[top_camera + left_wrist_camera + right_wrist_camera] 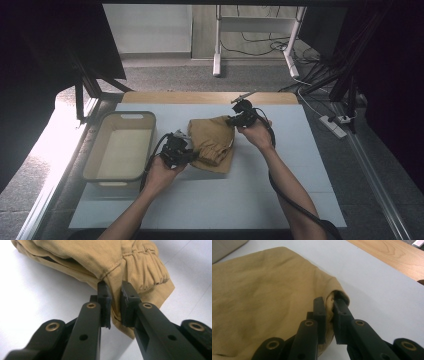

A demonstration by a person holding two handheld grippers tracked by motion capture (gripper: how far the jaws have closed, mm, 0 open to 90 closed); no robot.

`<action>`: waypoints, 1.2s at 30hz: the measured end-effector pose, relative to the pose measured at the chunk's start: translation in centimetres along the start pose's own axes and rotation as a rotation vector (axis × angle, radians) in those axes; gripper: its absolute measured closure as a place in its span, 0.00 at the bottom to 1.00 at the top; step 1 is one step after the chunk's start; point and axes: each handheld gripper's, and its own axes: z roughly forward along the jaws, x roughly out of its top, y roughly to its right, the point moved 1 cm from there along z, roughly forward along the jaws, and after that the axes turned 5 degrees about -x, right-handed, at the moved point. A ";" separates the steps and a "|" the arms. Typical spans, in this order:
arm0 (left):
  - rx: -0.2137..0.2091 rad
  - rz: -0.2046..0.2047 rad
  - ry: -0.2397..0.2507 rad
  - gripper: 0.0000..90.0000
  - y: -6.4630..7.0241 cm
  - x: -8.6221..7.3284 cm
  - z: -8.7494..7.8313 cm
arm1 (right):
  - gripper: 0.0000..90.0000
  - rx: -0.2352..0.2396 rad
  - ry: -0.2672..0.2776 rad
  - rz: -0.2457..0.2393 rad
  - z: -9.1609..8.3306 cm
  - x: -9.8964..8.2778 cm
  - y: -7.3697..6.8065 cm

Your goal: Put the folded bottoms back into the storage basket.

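Folded tan garment [212, 140] on the white mat [280, 195], to the right of a beige bin [120, 145] and with the wooden table edge [200, 97] beyond it. The left gripper [187, 154], held in the person's left hand [162, 172], is clamped on a fold of cloth beside the elastic cuff [147, 267] at the garment's near left edge. The right gripper [234, 120], in the right hand [257, 134], pinches the garment's far right corner; a bunched fold sits between its closed jaws. The garment spans the space between the two grippers.
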 end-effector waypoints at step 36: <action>0.010 0.033 0.021 0.89 -0.4 0.0 -6.5 | 0.91 0.061 0.119 -0.027 -3.5 3.1 -3.3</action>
